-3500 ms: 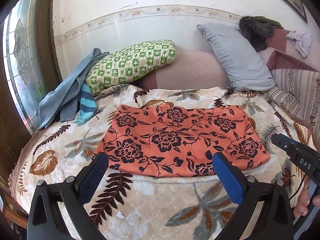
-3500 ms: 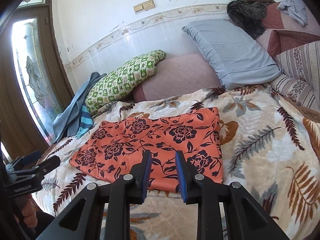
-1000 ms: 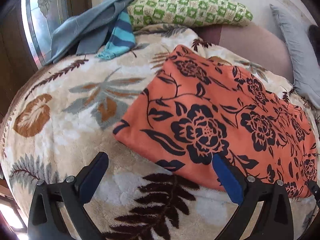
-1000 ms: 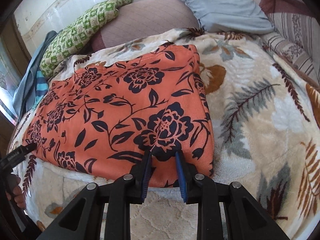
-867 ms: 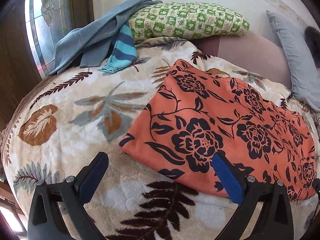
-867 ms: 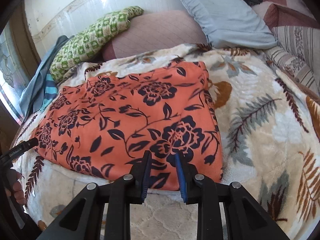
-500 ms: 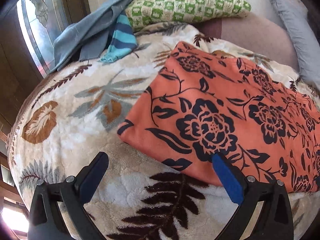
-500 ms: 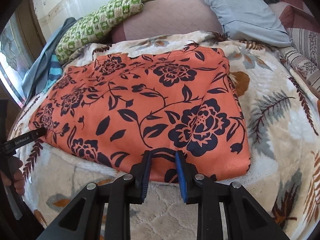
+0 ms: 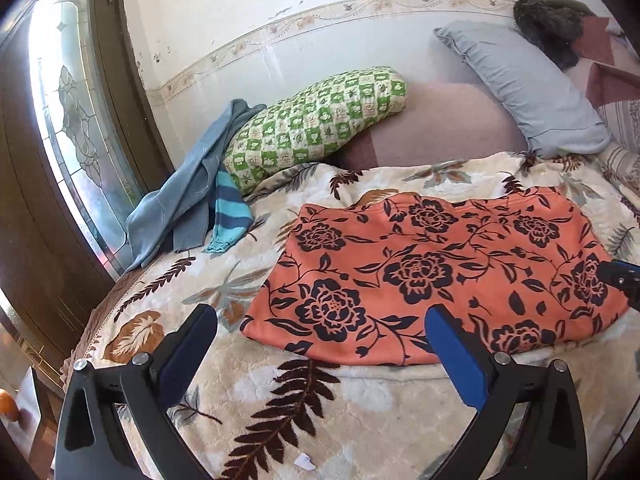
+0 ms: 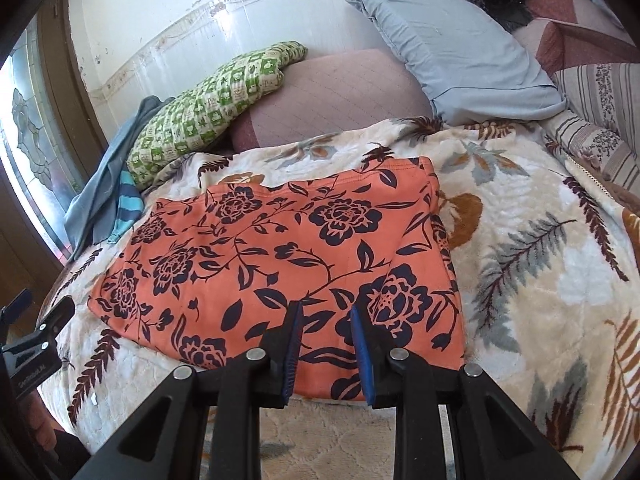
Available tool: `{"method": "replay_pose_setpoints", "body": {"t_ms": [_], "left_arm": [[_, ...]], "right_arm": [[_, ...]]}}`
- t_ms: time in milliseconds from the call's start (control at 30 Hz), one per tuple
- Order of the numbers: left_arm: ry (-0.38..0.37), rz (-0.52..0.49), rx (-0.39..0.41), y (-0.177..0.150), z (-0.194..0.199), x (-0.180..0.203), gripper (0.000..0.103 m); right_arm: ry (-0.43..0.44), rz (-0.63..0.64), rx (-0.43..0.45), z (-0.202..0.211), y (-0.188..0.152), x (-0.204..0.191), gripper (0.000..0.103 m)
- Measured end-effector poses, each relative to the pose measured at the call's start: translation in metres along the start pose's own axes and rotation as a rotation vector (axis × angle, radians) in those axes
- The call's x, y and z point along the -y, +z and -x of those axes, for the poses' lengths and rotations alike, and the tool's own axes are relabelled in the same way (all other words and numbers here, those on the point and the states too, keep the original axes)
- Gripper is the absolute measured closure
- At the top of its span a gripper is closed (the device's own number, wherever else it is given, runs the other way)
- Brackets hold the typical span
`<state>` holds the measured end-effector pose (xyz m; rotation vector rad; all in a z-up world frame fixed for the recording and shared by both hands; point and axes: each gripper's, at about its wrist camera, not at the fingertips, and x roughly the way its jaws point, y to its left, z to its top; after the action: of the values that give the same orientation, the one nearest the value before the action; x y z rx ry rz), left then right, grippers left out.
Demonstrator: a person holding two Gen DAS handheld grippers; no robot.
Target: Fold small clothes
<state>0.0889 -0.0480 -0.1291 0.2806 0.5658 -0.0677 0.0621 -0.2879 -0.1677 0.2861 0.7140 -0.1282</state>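
An orange garment with dark flowers point(image 9: 432, 272) lies flat as a folded rectangle on the leaf-print blanket point(image 9: 320, 408); it also shows in the right wrist view point(image 10: 280, 264). My left gripper point(image 9: 320, 344) is wide open and empty, just in front of the garment's near left edge. My right gripper point(image 10: 326, 320) has its jaws a narrow gap apart with nothing between them, hovering over the garment's near right edge. The right gripper's tip point(image 9: 620, 276) shows at the right edge of the left wrist view.
A blue sweater with a striped sleeve point(image 9: 192, 208) lies at the bed's back left by the glass door point(image 9: 76, 128). A green checked pillow point(image 9: 316, 124), a mauve cushion point(image 9: 436, 128) and a grey pillow point(image 9: 524, 84) line the wall. Striped bedding point(image 10: 600, 120) lies at the right.
Both grippers have pulled back and tilted up from the garment, so more of the bed and wall shows. The garment has not moved. Jaw openings are unchanged.
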Motion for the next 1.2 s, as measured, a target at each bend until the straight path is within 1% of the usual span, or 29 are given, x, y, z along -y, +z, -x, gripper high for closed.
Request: {"method": "replay_pose_setpoints", "body": {"t_ms": [67,200,333,533,767,1200], "left_arm": [[-0.012,0.008,0.019,0.007,0.013,0.002,0.0],[-0.014,0.025,0.065,0.022,0.036,0.003,0.0],[-0.008,0.038,0.082,0.032,0.051,0.002,0.0],[0.006,0.035,0.096,0.038,0.061,0.002,0.0],[0.009,0.035,0.09,0.039,0.061,0.002,0.0],[0.026,0.079,0.031,0.027,0.04,-0.015,0.0]], "right_arm": [[0.014,0.004,0.011,0.004,0.0,-0.002,0.075],[0.032,0.018,0.043,0.015,0.0,-0.004,0.075],[0.052,0.01,0.07,0.024,0.002,-0.002,0.075],[0.076,-0.009,0.086,0.03,0.004,0.0,0.075],[0.078,0.006,0.087,0.032,0.002,-0.002,0.075],[0.064,0.032,0.055,0.022,0.001,-0.009,0.075]]}}
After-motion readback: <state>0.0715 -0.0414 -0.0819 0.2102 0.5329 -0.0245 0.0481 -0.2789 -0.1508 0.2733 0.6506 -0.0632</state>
